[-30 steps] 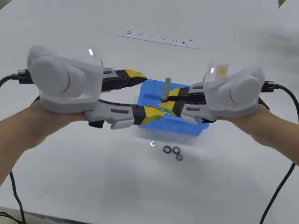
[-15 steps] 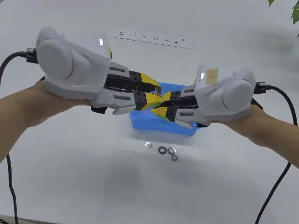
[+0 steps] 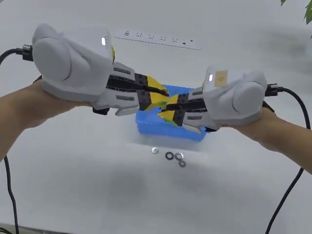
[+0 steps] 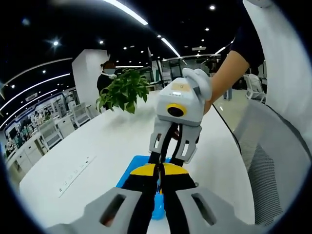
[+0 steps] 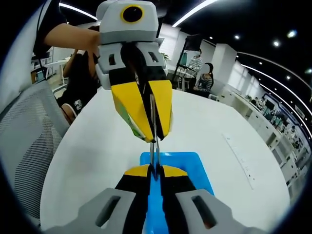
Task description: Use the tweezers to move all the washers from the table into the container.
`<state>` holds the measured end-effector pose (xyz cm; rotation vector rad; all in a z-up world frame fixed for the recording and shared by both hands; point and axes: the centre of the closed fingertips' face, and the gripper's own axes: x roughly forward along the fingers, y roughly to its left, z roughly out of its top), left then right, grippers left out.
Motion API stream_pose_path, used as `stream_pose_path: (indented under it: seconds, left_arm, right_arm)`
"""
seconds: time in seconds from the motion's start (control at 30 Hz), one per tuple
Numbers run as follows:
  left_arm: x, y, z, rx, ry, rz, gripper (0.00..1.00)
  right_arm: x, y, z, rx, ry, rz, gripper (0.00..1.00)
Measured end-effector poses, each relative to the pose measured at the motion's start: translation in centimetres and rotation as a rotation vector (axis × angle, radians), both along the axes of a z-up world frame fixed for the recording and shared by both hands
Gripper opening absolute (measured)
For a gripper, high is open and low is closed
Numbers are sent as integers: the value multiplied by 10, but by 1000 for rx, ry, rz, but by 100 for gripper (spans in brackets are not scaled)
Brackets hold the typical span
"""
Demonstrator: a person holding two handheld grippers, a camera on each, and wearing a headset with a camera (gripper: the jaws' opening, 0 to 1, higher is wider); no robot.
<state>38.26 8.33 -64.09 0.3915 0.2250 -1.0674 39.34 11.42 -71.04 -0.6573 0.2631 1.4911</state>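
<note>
washers (image 3: 169, 156): four lie loose on the table (image 3: 97, 195), just in front of the blue container (image 3: 151, 127). tweezers (image 5: 153, 152): held above the container, clamped between the fully closed jaws of both left gripper (image 5: 152, 138) and right gripper (image 5: 155, 170).

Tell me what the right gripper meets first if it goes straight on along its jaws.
Likely the left gripper, facing it tip to tip above the blue plastic container; the thin metal tweezers bridge both.

White worktable (image 3: 73, 195) — open office, ceiling strip lights (image 4: 131, 12), potted plant (image 4: 122, 92).
</note>
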Motion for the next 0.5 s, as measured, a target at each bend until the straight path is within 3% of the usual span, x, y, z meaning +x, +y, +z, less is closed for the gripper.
stream_pose_path:
  seconds: [0.17,0.5]
  left_arm:
    - [1,0,0,4,-9,-2,6]
    - [-1,0,3,9,-15,-16,6]
  right_arm:
    - [1,1,1,-1,-11,-4,10]
    - [-5,0,7,13,17,-31,13]
